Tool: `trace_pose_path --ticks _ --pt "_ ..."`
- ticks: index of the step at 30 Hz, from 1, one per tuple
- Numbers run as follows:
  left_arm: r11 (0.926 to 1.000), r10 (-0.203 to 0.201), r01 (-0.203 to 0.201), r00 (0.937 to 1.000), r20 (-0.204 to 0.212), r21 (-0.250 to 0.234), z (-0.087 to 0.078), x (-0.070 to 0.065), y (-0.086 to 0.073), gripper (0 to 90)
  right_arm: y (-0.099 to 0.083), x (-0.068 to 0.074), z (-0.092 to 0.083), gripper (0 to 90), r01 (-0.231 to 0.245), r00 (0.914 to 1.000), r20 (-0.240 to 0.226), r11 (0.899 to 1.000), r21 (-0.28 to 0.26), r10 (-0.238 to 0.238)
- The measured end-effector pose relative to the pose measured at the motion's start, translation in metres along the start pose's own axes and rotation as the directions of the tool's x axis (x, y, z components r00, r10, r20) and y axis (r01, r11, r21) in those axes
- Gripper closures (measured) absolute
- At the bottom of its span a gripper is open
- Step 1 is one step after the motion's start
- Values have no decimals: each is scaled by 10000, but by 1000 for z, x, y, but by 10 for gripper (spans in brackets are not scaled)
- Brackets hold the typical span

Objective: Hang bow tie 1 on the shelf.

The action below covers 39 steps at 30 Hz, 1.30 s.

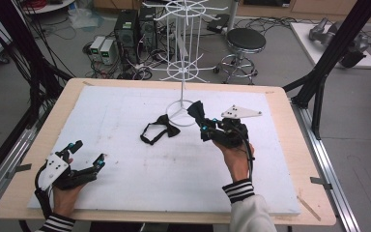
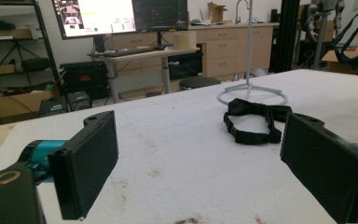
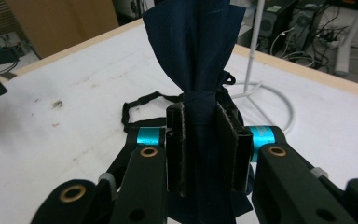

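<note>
White foam table (image 1: pixel 125 193): our right gripper (image 1: pixel 199 116) clamps a navy bow tie (image 3: pixel 191 46); left gripper (image 1: pixel 88 153) rests open.
We risk it slipping or snagging the wire rack (image 1: pixel 183 72).

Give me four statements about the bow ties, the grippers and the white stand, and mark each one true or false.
1. The right gripper is clamped on a dark blue bow tie. True.
2. The left gripper holds the black bow tie. False: its jaws stand open and empty, and that tie lies on the white mat.
3. A bow tie hangs from the white stand. False: its hooks are bare.
4. The stand's ring base rests on the mat. True.
</note>
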<state>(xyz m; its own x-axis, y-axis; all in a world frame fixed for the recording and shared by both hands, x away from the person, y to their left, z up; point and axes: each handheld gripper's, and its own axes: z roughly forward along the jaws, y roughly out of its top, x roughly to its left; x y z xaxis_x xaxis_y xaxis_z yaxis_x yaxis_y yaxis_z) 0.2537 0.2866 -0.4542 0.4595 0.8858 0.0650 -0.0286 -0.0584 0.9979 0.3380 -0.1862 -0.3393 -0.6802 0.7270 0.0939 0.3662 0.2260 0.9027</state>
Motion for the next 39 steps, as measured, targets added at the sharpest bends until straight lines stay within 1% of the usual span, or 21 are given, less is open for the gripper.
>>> trace_pose_path --ticks 1,4,8,14,18,21,30,33,37,39 --pt "10000 0 0 10000 3 4 0 0 0 115 1 -1 -1 748 17 10000 22 10000 -76 -16" --pt "10000 -12 12 10000 6 5 0 0 0 115 4 -6 -5 748 -145 9999 87 9996 -251 148" --pt "10000 -12 12 10000 8 8 0 0 0 115 10 -11 -10 748 -241 9993 288 9984 -509 256" --pt "10000 -15 15 10000 11 -2 0 0 0 115 21 -20 -18 748 -291 9960 816 9959 -857 361" --pt "10000 -14 14 10000 16 -7 0 0 0 115 28 -25 -22 748 -276 9935 1071 9934 -1117 397" --pt "10000 -4 4 10000 10 -14 0 0 0 115 32 -27 -23 748 -265 9922 1180 9925 -1197 407" --pt "10000 2 -2 10000 10 -11 0 -1 0 116 33 -35 -22 748 -431 9893 1328 9910 -1264 599" --pt "10000 33 -33 10000 2 -4 0 -1 0 115 38 -37 -22 748 -466 9882 1390 9905 -1293 646" --pt "10000 36 -36 10000 5 -7 0 -1 0 115 47 -39 -21 748 -293 9862 1572 9899 -1386 512" --pt "10000 30 -30 10000 4 -5 0 -1 0 115 53 -40 -20 748 -176 9840 1734 9902 -1386 418"
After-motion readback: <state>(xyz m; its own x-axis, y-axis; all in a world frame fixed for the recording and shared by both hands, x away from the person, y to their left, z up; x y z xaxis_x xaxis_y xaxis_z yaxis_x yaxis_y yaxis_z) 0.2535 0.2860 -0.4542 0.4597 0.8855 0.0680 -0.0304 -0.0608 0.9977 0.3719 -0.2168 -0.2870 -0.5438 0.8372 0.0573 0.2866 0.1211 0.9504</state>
